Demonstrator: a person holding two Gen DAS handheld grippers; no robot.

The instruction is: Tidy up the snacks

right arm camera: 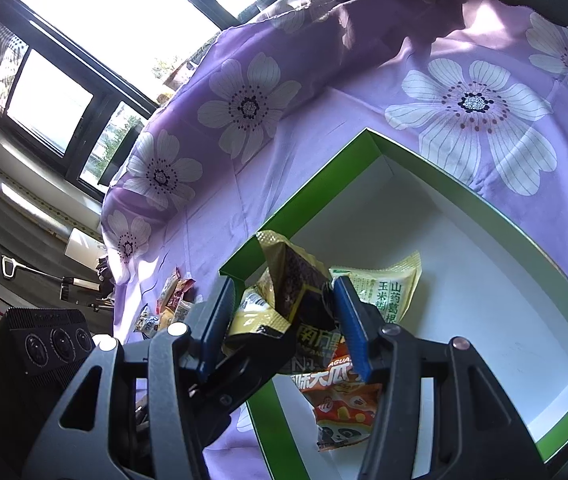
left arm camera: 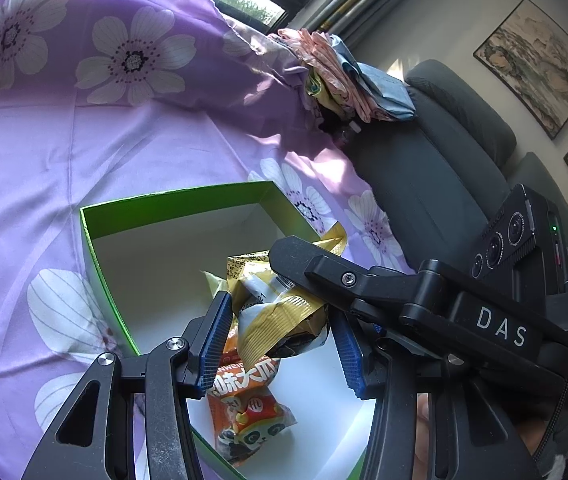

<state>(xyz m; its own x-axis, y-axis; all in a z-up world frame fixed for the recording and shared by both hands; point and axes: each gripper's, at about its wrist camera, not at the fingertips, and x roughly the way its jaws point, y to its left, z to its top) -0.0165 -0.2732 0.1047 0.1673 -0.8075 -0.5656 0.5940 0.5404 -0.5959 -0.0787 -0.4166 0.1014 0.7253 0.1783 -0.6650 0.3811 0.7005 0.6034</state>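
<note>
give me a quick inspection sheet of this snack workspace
surface: purple floral sheet.
job's things: green box holds orange panda packet, pale corn packet, gold-black packet.
clutter: loose snacks on the sheet outside the box.
grippers: left tongs open around the gold-black packet; right tongs also straddle it, grip unclear.
cables: nothing seen.
surroundings: window, grey sofa, wall paintings.
</note>
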